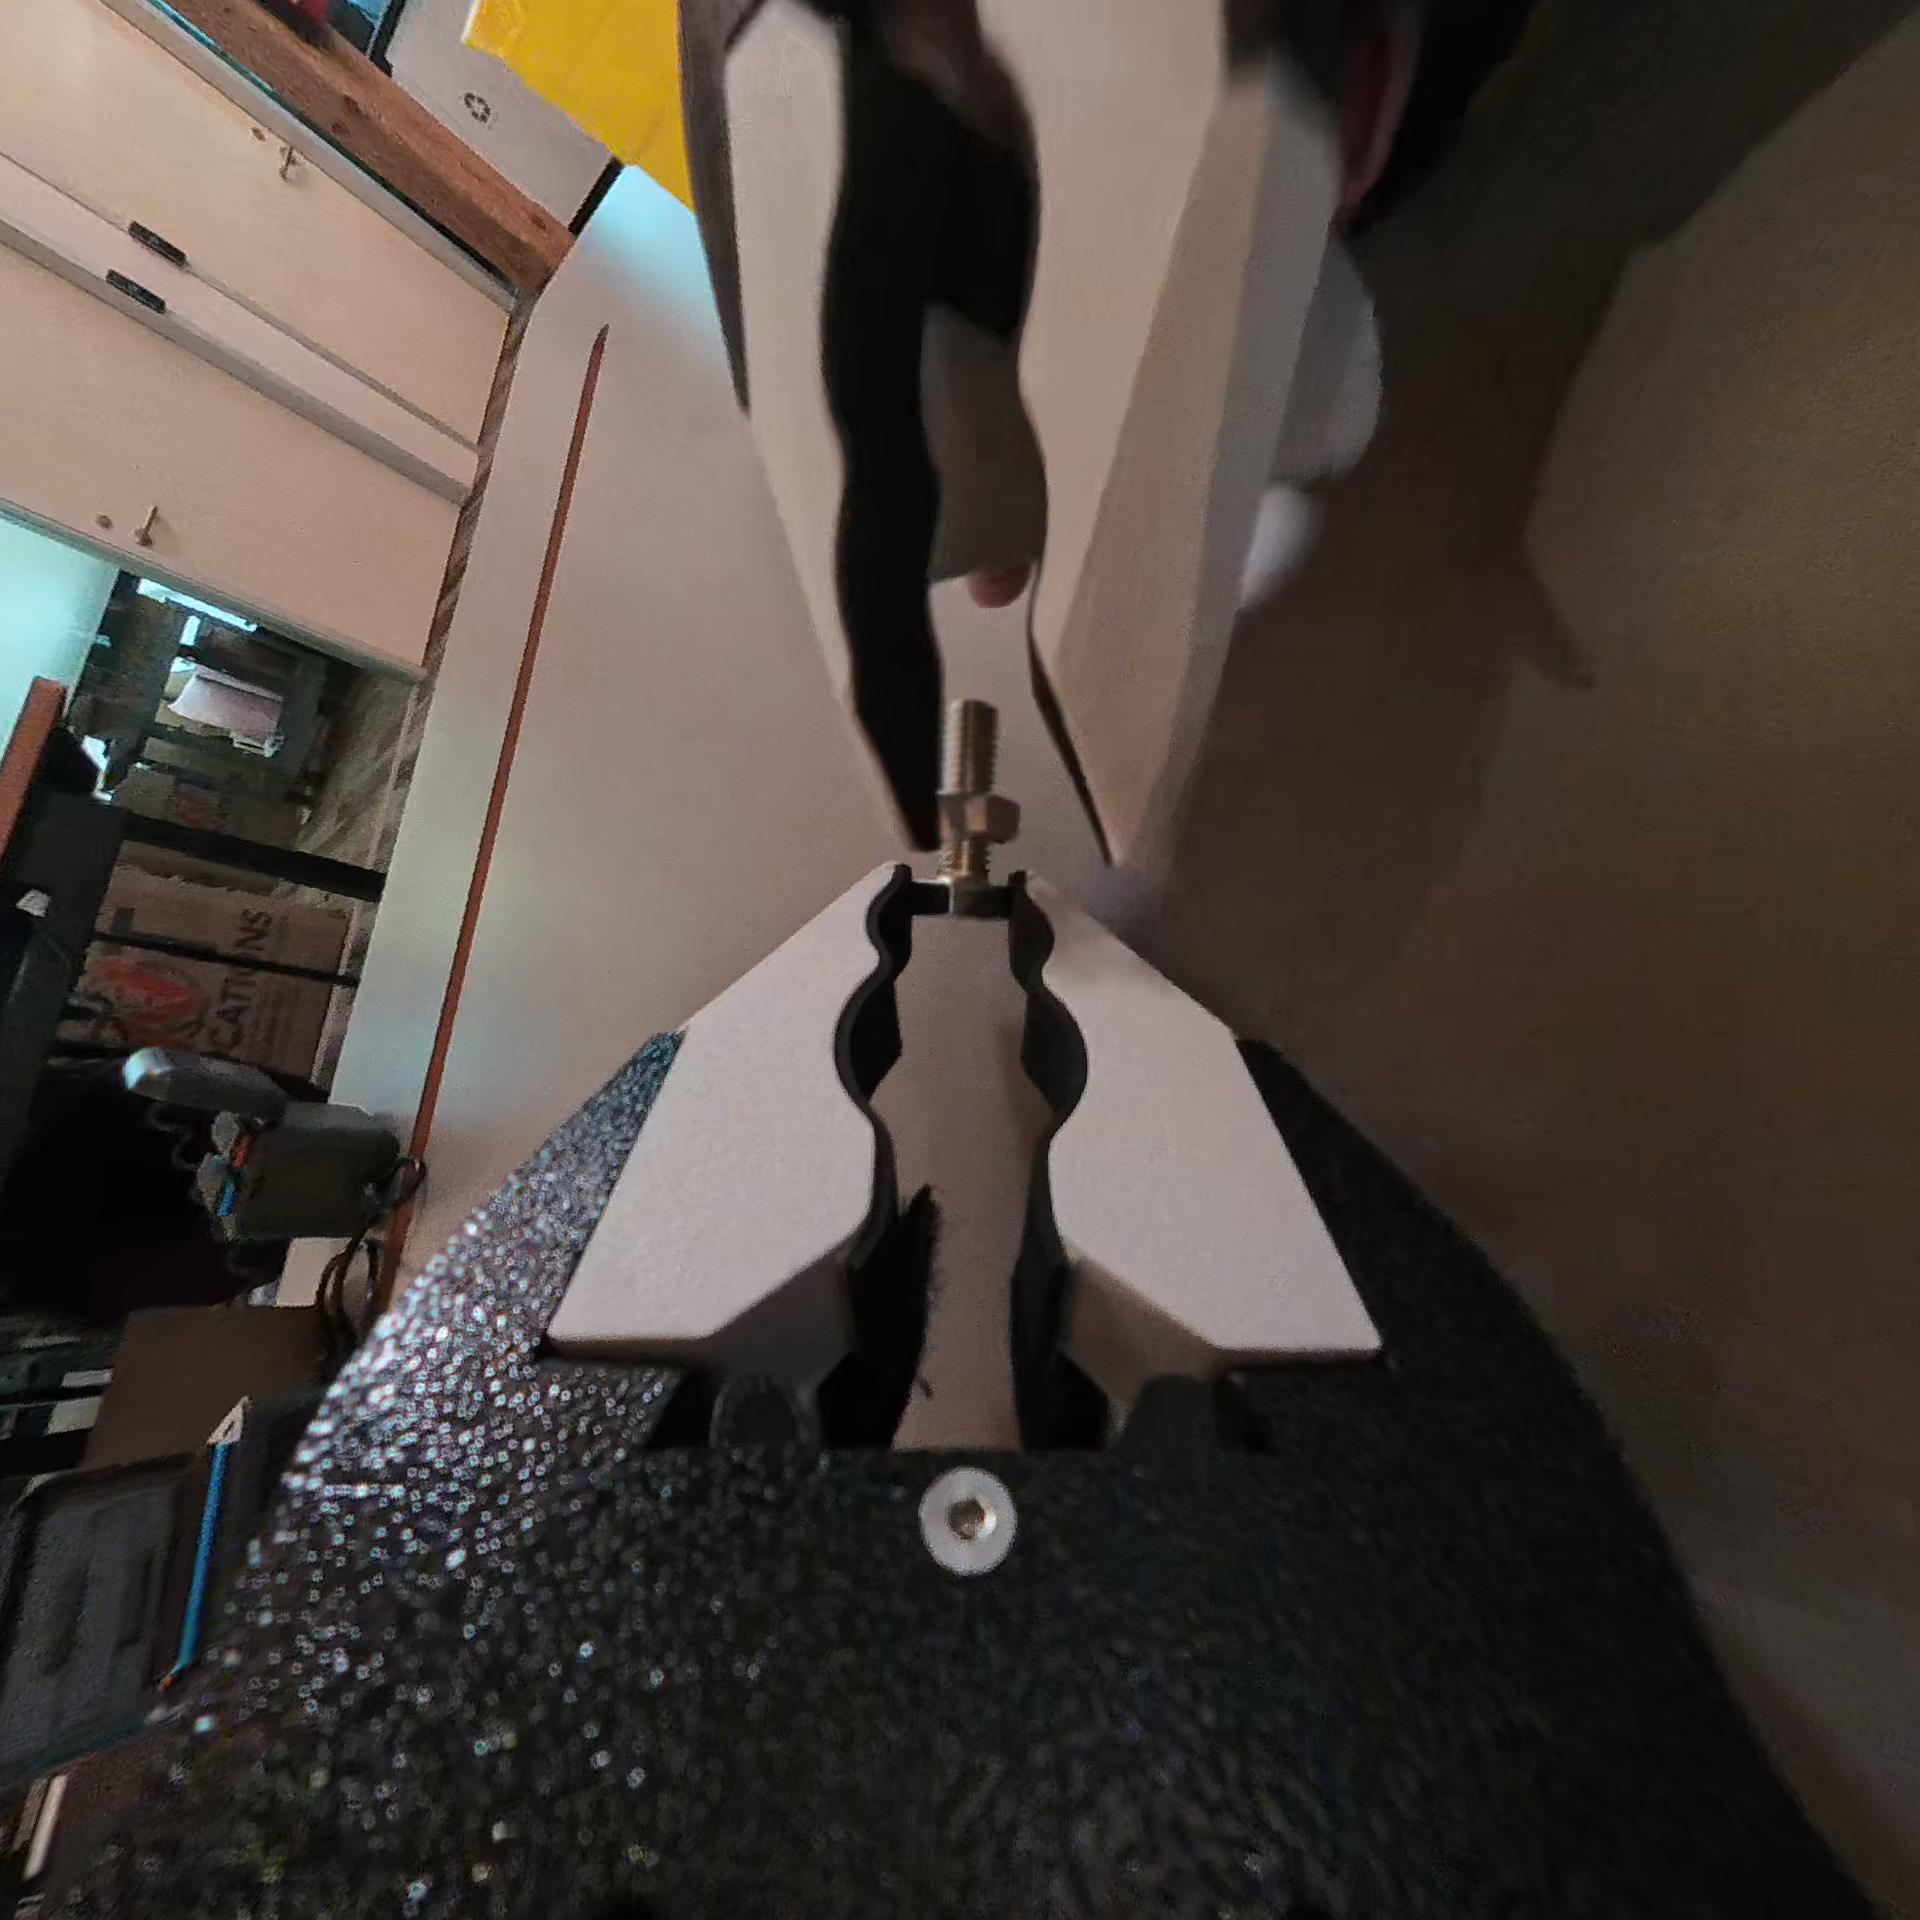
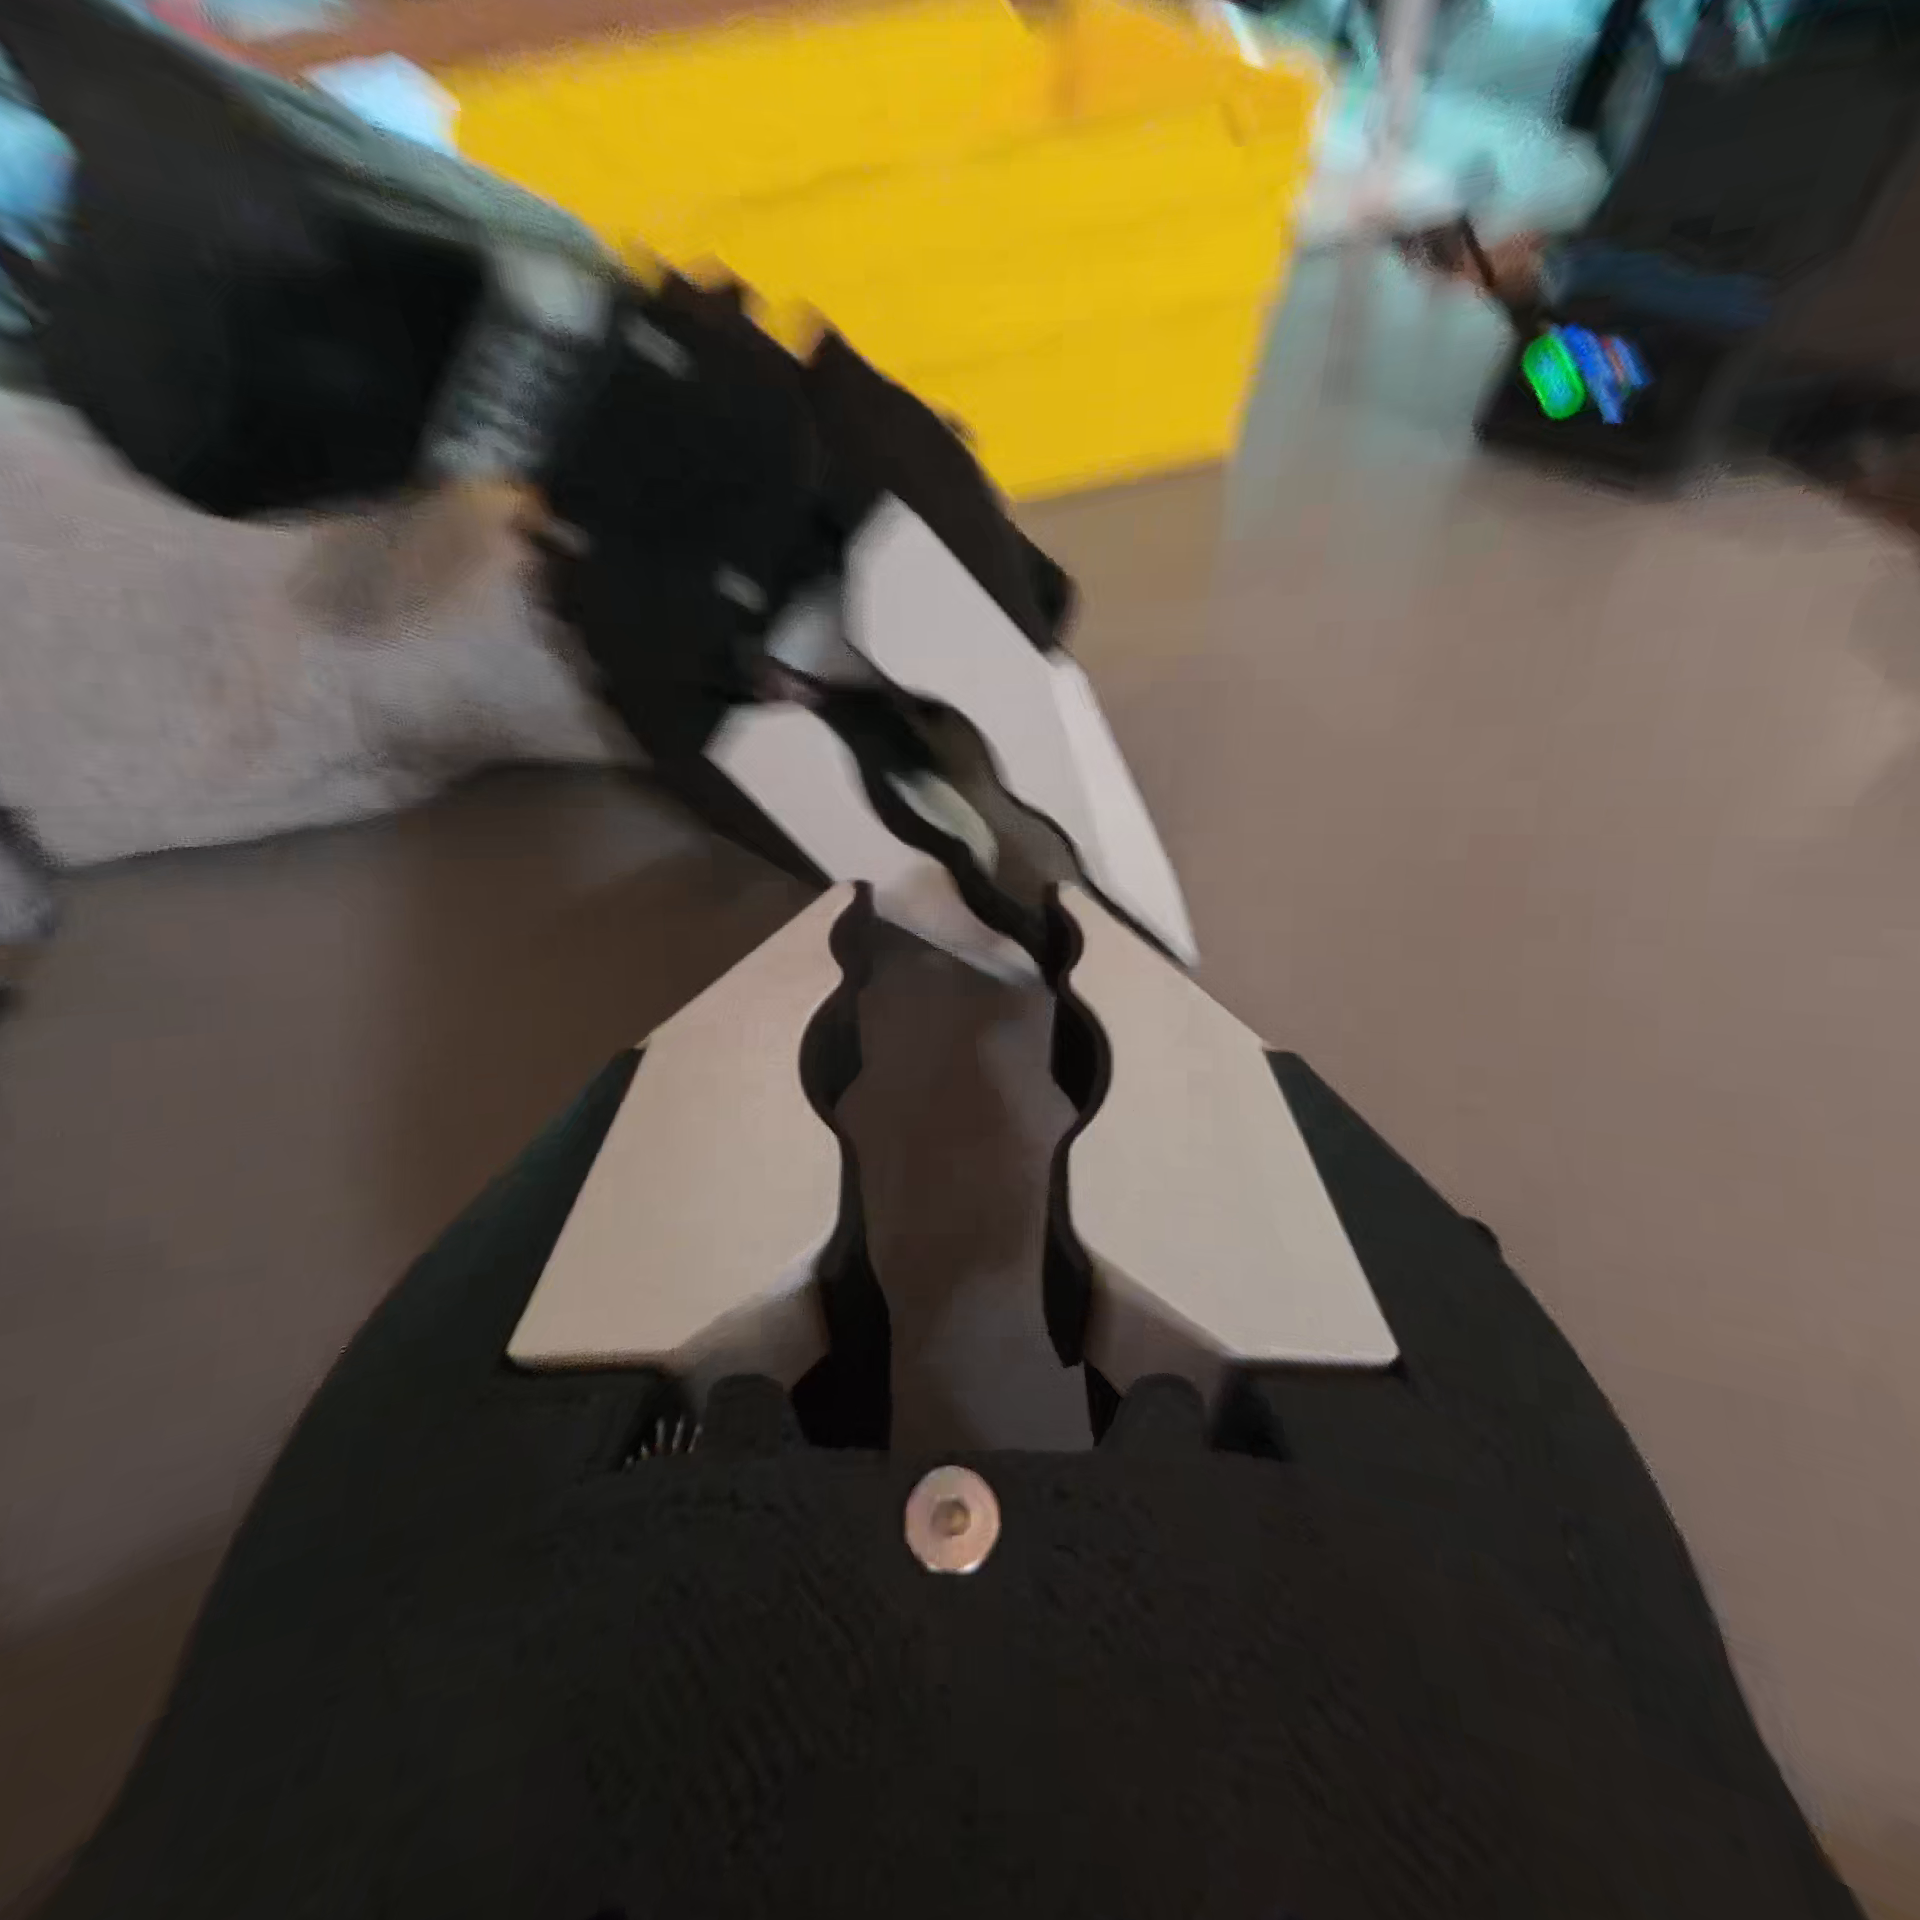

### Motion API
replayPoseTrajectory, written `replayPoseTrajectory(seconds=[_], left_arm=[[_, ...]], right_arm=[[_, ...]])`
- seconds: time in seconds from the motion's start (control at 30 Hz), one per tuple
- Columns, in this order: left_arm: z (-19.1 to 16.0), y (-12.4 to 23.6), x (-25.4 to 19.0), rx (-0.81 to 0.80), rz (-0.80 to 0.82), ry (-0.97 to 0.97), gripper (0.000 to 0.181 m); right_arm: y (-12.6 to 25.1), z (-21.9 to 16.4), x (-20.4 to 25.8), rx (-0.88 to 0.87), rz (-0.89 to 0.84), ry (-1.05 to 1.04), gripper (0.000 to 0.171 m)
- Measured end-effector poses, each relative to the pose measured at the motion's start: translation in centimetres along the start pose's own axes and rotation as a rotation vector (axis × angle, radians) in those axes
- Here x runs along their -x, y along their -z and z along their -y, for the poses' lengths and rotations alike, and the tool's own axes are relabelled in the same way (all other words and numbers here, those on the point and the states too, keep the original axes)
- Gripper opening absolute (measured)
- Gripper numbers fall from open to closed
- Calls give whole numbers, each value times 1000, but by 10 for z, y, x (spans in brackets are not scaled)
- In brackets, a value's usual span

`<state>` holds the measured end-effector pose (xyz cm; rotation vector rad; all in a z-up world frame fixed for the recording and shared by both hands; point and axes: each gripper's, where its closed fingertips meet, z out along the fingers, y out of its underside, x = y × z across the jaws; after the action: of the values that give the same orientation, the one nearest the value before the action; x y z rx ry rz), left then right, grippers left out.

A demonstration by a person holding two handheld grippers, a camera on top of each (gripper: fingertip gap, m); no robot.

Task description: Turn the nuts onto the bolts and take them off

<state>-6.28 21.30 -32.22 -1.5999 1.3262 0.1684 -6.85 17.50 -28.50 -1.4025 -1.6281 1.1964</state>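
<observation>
In the left wrist view my left gripper (image 1: 963,896) is shut on the head of a steel bolt (image 1: 969,748) at its fingertips. The shaft points away from the camera. A steel nut (image 1: 979,821) sits on the thread near the head. My right gripper (image 1: 1006,844) comes in from above, and its jaws straddle the nut with a gap on the right side. The right wrist view is blurred. There my right gripper (image 2: 956,899) is open around the bolt (image 2: 951,821), which the left gripper's white finger (image 2: 987,665) holds from the upper left.
A yellow bin (image 2: 935,208) stands behind on the brown table (image 2: 1507,831) and also shows in the left wrist view (image 1: 582,73). A pale cloth-like shape (image 2: 208,675) lies at the left. A black item with coloured stickers (image 2: 1579,374) is at the far right. Cabinets (image 1: 208,364) line the left side.
</observation>
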Motion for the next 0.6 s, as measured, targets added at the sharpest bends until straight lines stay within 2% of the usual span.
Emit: replayPoseTrajectory(seconds=[0.03,0.07,0.13,0.2,0.33,0.4,0.43,0.47,0.5,0.6], left_arm=[[0,0,0,-4,-3,10,17],[0,0,0,-8,-6,18,17],[1,1,1,-22,-11,40,17],[1,1,2,-36,-17,61,17],[1,1,3,-42,-24,73,17],[1,2,3,-47,-25,78,17],[2,2,3,-52,-23,74,17],[1,1,3,-46,-23,76,17],[1,1,3,-43,-22,73,17],[1,1,3,-43,-20,71,17]], right_arm=[[3,9,2,-64,6,-9,32],[6,6,-9,-46,-52,-35,36],[10,-15,-26,78,-134,-59,45],[9,-27,-27,144,-127,-95,49],[-4,-27,-15,177,-82,-75,50],[-7,-12,-8,97,-72,23,50],[-4,4,5,-8,-17,86,50],[2,19,9,-125,-8,102,47],[8,23,-3,-165,-69,57,46],[10,-9,-24,18,-106,-129,58]])
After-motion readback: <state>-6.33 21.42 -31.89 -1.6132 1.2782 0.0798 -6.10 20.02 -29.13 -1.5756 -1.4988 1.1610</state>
